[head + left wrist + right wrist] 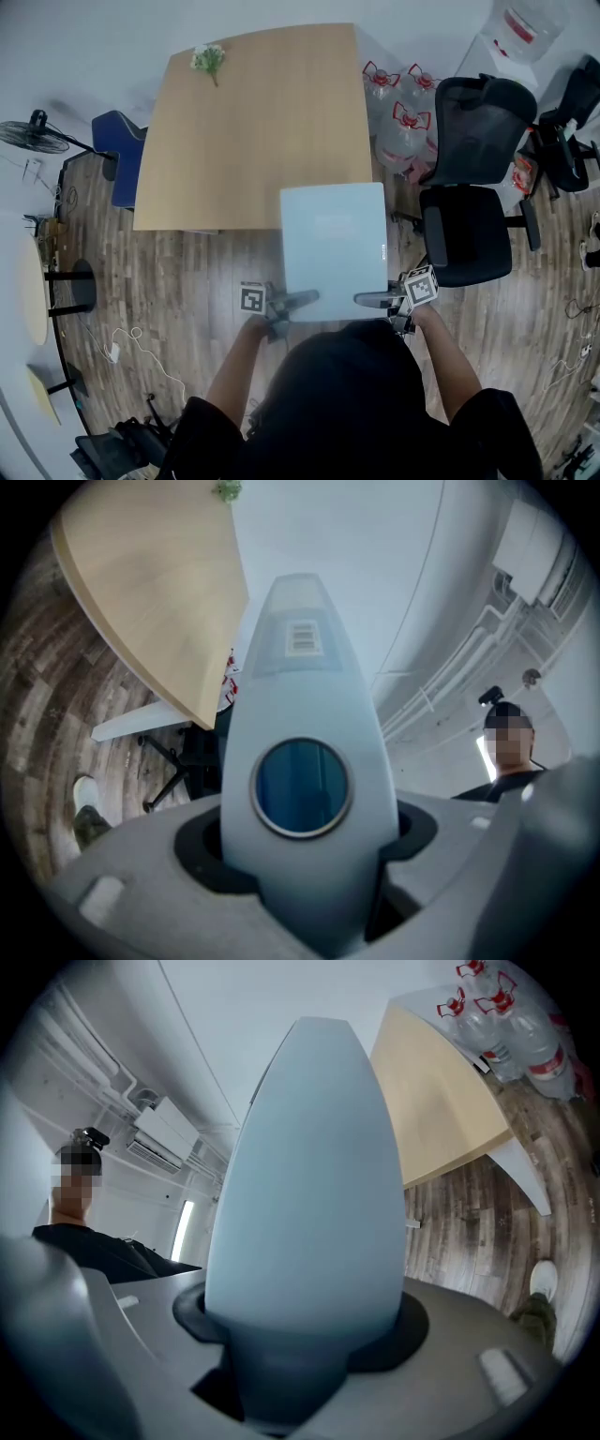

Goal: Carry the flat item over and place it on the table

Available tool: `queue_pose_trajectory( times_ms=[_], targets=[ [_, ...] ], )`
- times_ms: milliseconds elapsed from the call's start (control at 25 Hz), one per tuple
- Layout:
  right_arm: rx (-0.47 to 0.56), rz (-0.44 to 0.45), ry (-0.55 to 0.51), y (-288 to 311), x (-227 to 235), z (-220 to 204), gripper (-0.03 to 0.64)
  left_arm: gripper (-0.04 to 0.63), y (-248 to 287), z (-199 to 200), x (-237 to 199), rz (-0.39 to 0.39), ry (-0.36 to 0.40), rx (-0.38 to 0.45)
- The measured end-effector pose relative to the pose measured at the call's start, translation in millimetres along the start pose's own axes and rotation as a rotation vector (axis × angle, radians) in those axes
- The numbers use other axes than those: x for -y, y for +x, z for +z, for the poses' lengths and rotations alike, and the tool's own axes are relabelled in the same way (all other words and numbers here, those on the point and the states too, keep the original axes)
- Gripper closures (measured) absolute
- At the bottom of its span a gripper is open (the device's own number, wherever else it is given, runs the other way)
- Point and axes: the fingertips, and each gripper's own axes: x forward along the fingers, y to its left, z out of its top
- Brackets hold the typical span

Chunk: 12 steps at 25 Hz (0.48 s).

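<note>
Head view. We see a pale blue-grey flat rectangular panel (333, 248), smooth and matt, with square corners and a small dark mark at its right edge. It lies level in the air, broad face up. Its long axis points away from the person towards the light wooden table (253, 131), and its far edge overlaps the table's near edge in this view.

The left tongs (298, 300) and the right tongs (370, 300) each clasp the panel's near edge, one towards either corner. Their grey jaws point inward across the panel.

Both bare forearms reach forward, elbows bent, from black short sleeves. The left hand (253, 328) and the right hand (424, 317) sit just behind the marker cubes.

Left gripper view. We see the panel held fast between the jaws. This face carries a round dark-blue disc with a silver rim (302, 787) and a barcode label (302, 637).

Right gripper view. The jaws are likewise clamped on the panel, whose face here is plain.

Surroundings. The table top shows a fine pale grain and bears a small sprig of white flowers (208, 58) at its far left corner. A black mesh office chair (469, 187) stands on the brown plank floor (187, 281) to the right.
</note>
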Motion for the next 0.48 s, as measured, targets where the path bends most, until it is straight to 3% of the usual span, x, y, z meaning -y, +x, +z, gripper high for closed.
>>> queue_pose_trajectory(
  times_ms=[200,480],
  targets=[
    [-0.055,0.002,0.035,-4.3,23.8,48.4,0.314,0.273,8.4,40.9,-30.6,0.067,-0.053,0.051],
    [-0.055,0.049,0.068,1.9,41.9,99.5,0.314,0.265,14.5,87.0,-56.8,0.132,-0.113,0.093]
  ],
)
